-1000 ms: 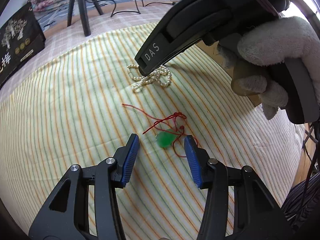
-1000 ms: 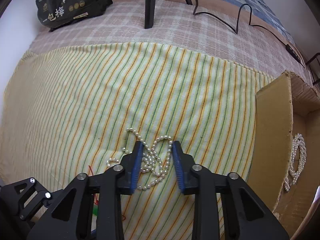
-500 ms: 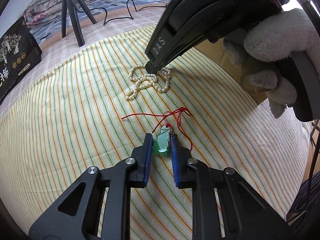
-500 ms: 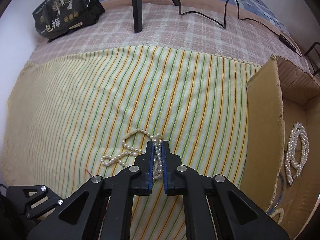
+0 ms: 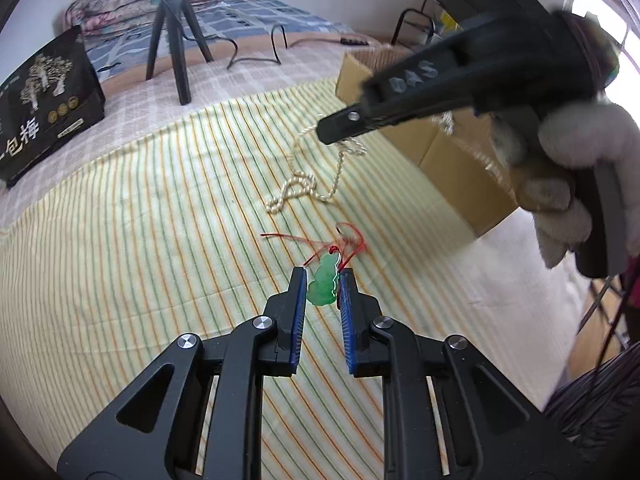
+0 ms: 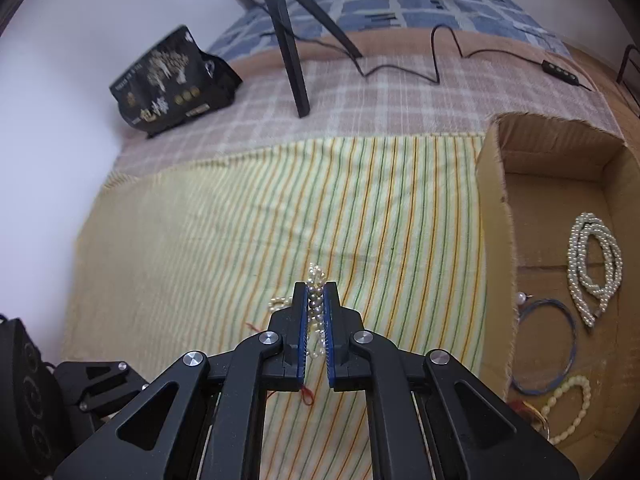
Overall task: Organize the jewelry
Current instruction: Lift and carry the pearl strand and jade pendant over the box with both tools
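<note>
My left gripper [image 5: 322, 276] is shut on a green jade pendant [image 5: 322, 281] with a red cord [image 5: 340, 242], held just above the striped cloth [image 5: 160, 220]. My right gripper [image 6: 316, 292] is shut on a pearl necklace [image 6: 315, 300] and lifts it; in the left wrist view the necklace [image 5: 304, 184] hangs from the right gripper [image 5: 340, 132], its lower end still on the cloth. A cardboard box [image 6: 496, 208] on the right holds a pearl necklace [image 6: 592, 264], a blue bangle [image 6: 560, 344] and a bead bracelet [image 6: 568, 404].
A black tripod [image 5: 176, 36] and a cable [image 6: 440, 56] stand on the checked blanket behind the cloth. A black printed bag [image 5: 40, 100] sits at the far left. The cardboard box [image 5: 440, 148] lies right of the cloth.
Both grippers closed and rose: the left took hold of the green pendant, the right took hold of the pearl necklace and lifted it off the cloth towards the box.
</note>
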Motion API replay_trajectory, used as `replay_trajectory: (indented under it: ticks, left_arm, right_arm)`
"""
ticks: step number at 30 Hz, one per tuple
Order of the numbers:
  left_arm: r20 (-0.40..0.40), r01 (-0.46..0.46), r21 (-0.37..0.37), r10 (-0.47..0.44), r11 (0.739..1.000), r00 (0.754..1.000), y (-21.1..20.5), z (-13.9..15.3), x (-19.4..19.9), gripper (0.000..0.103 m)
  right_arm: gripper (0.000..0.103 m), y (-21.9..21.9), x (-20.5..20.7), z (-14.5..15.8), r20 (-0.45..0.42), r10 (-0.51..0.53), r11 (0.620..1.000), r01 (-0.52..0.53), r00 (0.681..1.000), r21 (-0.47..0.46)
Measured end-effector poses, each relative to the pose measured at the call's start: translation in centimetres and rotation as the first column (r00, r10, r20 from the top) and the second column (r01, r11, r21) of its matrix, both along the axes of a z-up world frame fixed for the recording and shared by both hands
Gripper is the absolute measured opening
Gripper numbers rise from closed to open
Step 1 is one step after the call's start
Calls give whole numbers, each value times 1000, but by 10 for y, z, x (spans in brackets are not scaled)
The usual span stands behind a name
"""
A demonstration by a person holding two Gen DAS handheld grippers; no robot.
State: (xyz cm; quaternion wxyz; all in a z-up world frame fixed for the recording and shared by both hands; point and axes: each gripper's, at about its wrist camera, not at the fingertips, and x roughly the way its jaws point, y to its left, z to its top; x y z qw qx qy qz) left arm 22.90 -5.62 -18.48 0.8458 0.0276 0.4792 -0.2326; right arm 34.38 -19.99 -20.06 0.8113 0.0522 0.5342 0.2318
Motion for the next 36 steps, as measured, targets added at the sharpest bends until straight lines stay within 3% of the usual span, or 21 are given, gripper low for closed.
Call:
replay_trajectory:
  ticks: [11,21,36]
  left_arm:
    - [91,-40,-119,51,992,995,17,64,-10,15]
    - [148,-39,-150,61,988,987,15,97,-15,15]
    - [207,46,-140,-16,989,978,-37,124,6,15]
  right_arm:
    - [5,-15,-36,63,113,-36,994,24,993,104]
    - [5,-53,-66,109,205,-69,993,48,976,107]
    - [5,-132,-84,129,254,-167,985,153,953,75]
